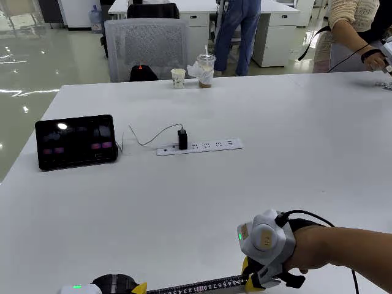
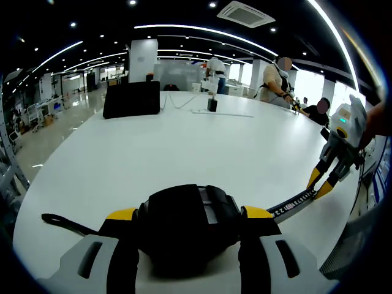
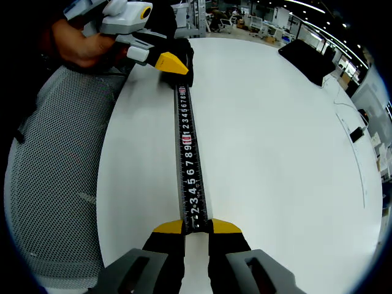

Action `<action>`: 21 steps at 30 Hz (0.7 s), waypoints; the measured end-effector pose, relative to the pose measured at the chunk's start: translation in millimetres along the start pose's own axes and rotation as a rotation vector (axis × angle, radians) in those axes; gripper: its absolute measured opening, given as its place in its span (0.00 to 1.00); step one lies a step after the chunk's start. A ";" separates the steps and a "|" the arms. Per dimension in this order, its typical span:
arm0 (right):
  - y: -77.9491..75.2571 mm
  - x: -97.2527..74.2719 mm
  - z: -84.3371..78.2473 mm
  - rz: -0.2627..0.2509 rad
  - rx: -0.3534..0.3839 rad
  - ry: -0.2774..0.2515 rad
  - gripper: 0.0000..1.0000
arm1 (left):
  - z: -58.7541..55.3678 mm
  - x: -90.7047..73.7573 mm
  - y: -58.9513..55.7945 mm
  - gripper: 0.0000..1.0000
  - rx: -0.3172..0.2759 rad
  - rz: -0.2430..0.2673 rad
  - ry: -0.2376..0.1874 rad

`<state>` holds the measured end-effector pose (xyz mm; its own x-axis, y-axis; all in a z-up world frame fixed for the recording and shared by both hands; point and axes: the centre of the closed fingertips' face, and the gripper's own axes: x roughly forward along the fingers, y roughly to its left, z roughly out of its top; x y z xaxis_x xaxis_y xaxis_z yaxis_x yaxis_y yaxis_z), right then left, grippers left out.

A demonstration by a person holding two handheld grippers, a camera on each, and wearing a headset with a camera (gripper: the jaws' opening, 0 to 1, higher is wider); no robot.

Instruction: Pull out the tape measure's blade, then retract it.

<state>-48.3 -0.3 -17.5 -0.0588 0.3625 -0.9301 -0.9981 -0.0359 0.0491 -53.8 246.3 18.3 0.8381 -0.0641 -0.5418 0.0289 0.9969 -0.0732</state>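
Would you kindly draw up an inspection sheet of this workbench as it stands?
Surface: white table, bare across the middle.
Job's things: black tape measure at the near edge; blade drawn out along the table, numbers facing up.
Clutter: dark tablet, power strip with a charger, paper cup, plastic cup with a straw.
Grippers: left gripper closed on the tape measure's case; right gripper closed on the blade's tip.
Cables: thin wire from the charger toward the tablet; black cable at the right gripper.
Surroundings: grey chair, office desks, people standing beyond the table.
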 end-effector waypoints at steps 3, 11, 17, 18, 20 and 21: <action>-0.2 0.7 0.7 0.000 0.008 0.004 0.10 | 0.0 -0.5 -0.2 0.61 0.000 0.000 0.001; 0.0 0.9 2.1 -0.006 0.010 0.006 0.10 | 0.2 -0.5 -0.3 0.61 0.001 0.000 -0.001; -0.6 1.4 3.4 -0.006 0.034 -0.005 0.10 | 0.5 -0.6 -0.2 0.61 0.002 0.000 -0.001; -0.6 1.5 3.3 -0.006 0.032 -0.006 0.10 | 0.6 -0.8 -0.4 0.61 0.002 0.000 -0.001; -0.7 2.0 3.6 -0.007 0.025 -0.006 0.10 | 0.5 -1.1 -0.5 0.61 0.002 -0.002 0.000; -0.8 2.2 3.8 -0.006 0.025 -0.006 0.10 | 0.4 -1.0 -0.4 0.61 0.002 -0.002 0.001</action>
<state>-47.7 4.0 -18.3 -0.0529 0.3685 -0.9281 -0.9986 -0.0103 0.0528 -54.4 245.9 19.2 0.8376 -0.0665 -0.5422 0.0321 0.9968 -0.0727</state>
